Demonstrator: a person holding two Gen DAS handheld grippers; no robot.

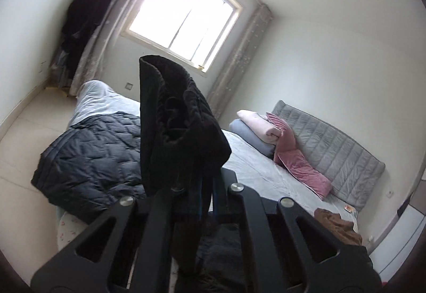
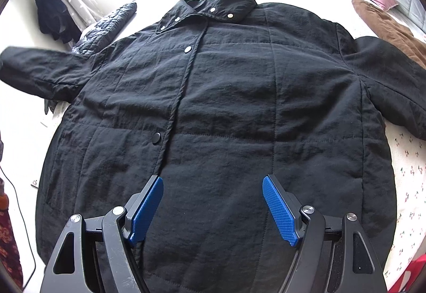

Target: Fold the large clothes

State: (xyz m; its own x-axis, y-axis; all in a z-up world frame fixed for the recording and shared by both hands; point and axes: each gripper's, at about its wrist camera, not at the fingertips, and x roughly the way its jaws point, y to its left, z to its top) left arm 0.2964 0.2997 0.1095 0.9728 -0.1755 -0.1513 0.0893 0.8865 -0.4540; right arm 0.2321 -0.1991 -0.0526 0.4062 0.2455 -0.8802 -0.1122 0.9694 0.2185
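Observation:
A large black padded coat [image 2: 226, 96] lies front up and spread flat on the bed, collar at the far end, sleeves out to both sides. My right gripper [image 2: 213, 197] hovers open and empty above its lower front. My left gripper [image 1: 206, 186] is shut on the coat's sleeve cuff [image 1: 175, 117], a ribbed black cuff held up in front of the camera. In the right wrist view the left sleeve [image 2: 40, 69] reaches to the left edge.
A dark quilted jacket [image 1: 90, 159] lies at the bed's left side. Folded blankets [image 1: 255, 130], a pink pillow [image 1: 300, 159] and a grey headboard [image 1: 332, 149] stand at the far end. A brown garment [image 2: 391, 26] lies right of the coat. Dark clothes [image 1: 85, 16] hang by the window.

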